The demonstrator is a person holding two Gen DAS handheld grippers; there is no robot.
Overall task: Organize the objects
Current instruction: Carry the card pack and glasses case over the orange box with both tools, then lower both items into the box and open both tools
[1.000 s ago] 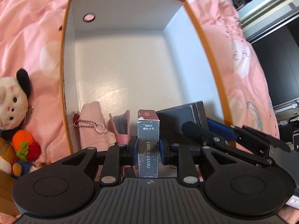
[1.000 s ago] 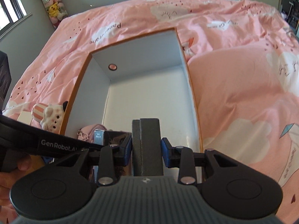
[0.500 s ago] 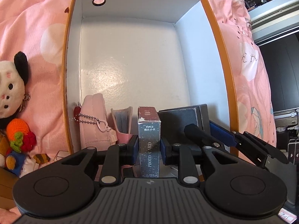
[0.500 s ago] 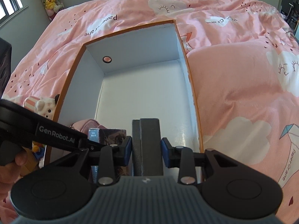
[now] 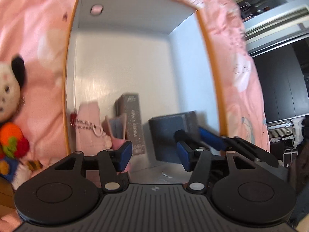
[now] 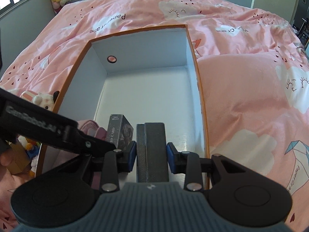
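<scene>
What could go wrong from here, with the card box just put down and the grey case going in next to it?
1. The card box stands upright on its narrow end beside the open left tool; pulling back carelessly might tip it.
2. The right tool grips the grey case close beside the card box, so lowering it could knock the box over.
3. The box sits on a soft duvet and may shift when pushed.

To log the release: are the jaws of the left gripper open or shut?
Open. The left gripper has its jaws spread with a clear gap, and the silver card box stands free beyond them.
</scene>
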